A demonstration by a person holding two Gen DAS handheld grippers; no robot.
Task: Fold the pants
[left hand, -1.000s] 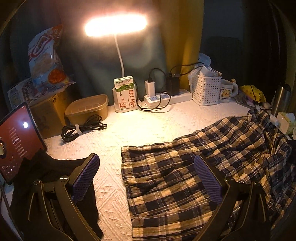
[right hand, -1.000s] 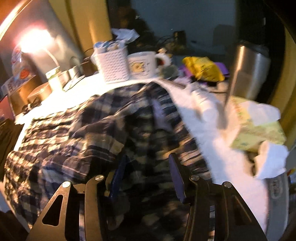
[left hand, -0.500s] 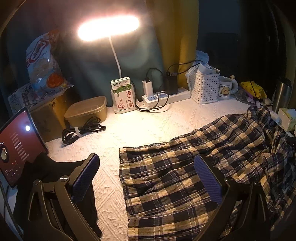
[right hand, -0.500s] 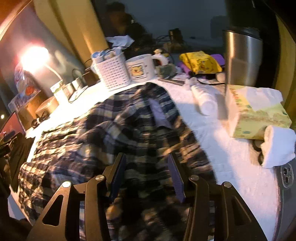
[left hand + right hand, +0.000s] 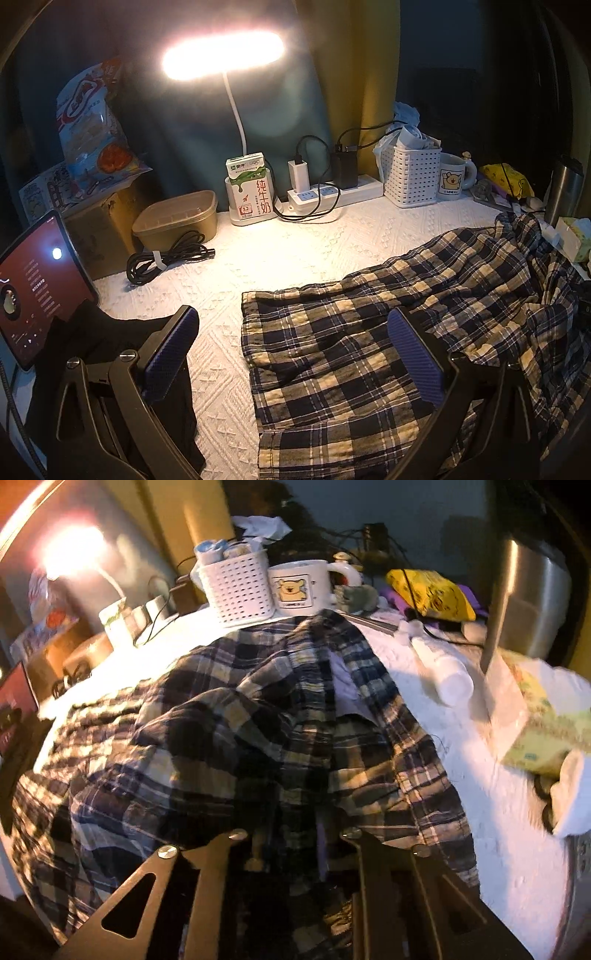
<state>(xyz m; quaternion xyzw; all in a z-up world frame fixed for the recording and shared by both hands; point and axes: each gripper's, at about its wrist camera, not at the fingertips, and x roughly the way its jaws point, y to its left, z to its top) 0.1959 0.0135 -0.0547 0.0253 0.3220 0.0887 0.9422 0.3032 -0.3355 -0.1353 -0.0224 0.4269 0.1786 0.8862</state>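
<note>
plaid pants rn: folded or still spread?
Not folded. The plaid pants lie spread across the white table cover, with the far end bunched in loose wrinkles; no neat fold shows.

Dim room, glaring lamp (image 5: 222,55), right view blurred

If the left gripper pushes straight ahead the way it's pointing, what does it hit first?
Probably the bare white table cover, near the left hem of the plaid pants. The open left gripper then lines up roughly with the milk carton and power strip; depth is unclear.
</note>
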